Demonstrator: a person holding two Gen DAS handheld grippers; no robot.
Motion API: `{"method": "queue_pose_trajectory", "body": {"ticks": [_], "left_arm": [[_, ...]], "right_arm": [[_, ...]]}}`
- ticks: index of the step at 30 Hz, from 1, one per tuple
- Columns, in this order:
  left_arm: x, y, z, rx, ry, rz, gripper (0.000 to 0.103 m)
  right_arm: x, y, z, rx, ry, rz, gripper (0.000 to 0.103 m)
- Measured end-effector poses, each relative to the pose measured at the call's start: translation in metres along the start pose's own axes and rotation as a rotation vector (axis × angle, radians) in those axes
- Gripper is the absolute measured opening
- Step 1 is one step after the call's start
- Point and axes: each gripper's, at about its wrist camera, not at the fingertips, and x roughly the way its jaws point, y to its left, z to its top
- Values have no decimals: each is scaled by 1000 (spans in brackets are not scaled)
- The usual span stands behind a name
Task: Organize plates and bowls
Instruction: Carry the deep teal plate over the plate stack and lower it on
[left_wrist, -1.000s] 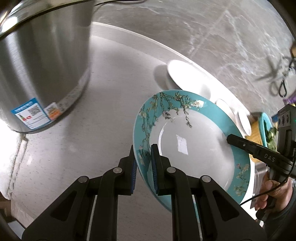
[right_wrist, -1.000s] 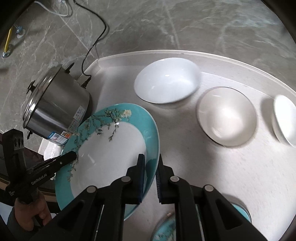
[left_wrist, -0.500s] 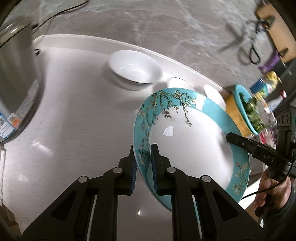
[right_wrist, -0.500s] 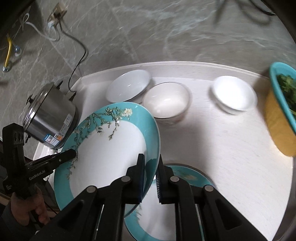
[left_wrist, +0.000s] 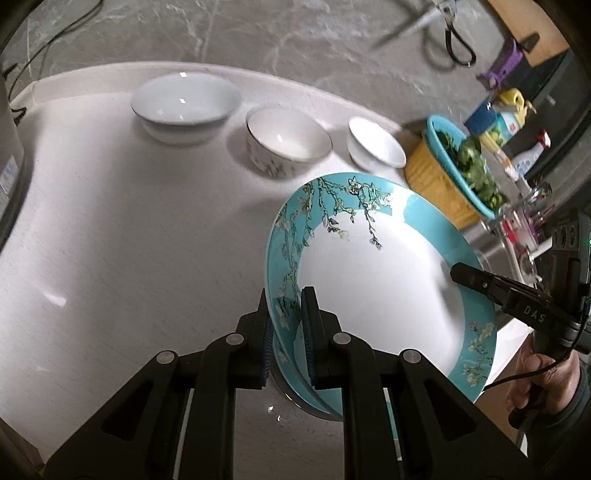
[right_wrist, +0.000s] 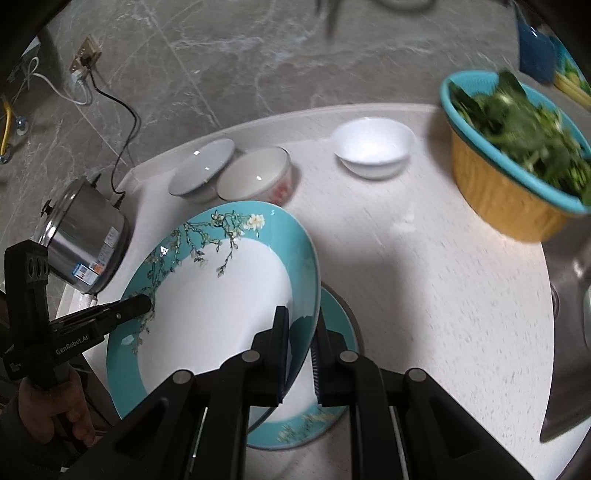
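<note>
Together, both grippers pinch one turquoise blossom-patterned plate (left_wrist: 373, 291) by opposite edges: the left gripper (left_wrist: 287, 332) has its jaws pressed onto the plate's near rim, one finger above and one below, while the right gripper (right_wrist: 298, 347) clamps the far rim the same way. Held tilted in the air, the plate hangs just over a second turquoise plate (right_wrist: 314, 413) lying flat on the pale speckled countertop (left_wrist: 110, 229), partly hiding it. Beyond the plates, three bowls stand in a row near the counter's back edge: a wide white bowl (left_wrist: 184, 105), a flower-printed bowl (left_wrist: 288, 142) just beside it, and a small white bowl (left_wrist: 376, 147) set a little apart. At the counter's right end sits a yellow basin (right_wrist: 506, 195) holding a turquoise colander of leafy greens (right_wrist: 524, 122). A steel pot (right_wrist: 85, 236) stands at the left end by the grey marbled wall (right_wrist: 258, 55), its black cord running up to a socket. The metal sink (right_wrist: 569, 332) edges into the right wrist view.
</note>
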Motion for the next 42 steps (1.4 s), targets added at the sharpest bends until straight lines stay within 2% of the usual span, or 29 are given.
{"method": "queue_pose_trajectory", "body": {"ticks": [6,14,31,42], "left_arm": [[26,-10,-22,0,35,10,12],[43,-17,-32,10,36,35,12],[59,-7,-37,24,44,66,13],[69,-9,-38,50,59,77,13]], "right_arm": [[10,-25,-18,22,22,-7,13],[16,-37,-34,4,34,4,14],[36,-36,-42,-52,49,-9,15],[41,-25,-51,-156,37,-83,19]]}}
